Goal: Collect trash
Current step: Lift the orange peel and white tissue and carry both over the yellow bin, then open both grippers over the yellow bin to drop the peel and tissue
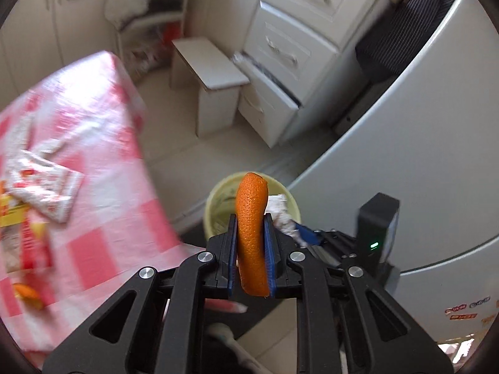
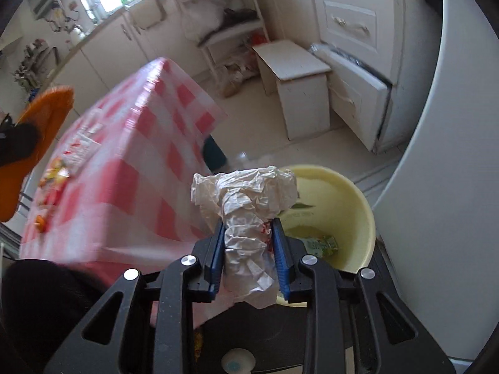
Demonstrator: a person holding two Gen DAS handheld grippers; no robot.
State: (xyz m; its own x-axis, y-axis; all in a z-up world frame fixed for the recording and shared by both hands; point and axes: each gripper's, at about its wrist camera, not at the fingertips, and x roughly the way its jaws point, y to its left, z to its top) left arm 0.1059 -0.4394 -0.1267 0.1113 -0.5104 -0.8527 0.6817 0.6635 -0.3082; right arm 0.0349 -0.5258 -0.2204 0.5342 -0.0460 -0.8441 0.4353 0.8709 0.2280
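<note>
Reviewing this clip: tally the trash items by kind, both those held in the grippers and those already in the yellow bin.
Orange peel, in the left gripper: 1
Crumpled paper, in the right gripper: 1
Green carton, in the yellow bin: 1
Total: 3

**No legible writing in either view**

Nothing printed can be read here. The red and yellow packaging [image 1: 21, 233] lying on the near left of the checked tablecloth [image 1: 103, 168] carries print, but motion blur smears it beyond reading. The small stickers [image 1: 464, 311] low on the white appliance [image 1: 436, 155] at the near right show coloured shapes and a red strip, too small to make out. Inside the pale yellow bin [image 2: 352, 199], a dark mark on the inner wall and the green carton [image 2: 324, 244] at its bottom both bear print, likewise unreadable. The crumpled paper [image 2: 246, 218] shows red specks that may be print, and no letters can be told.
</note>
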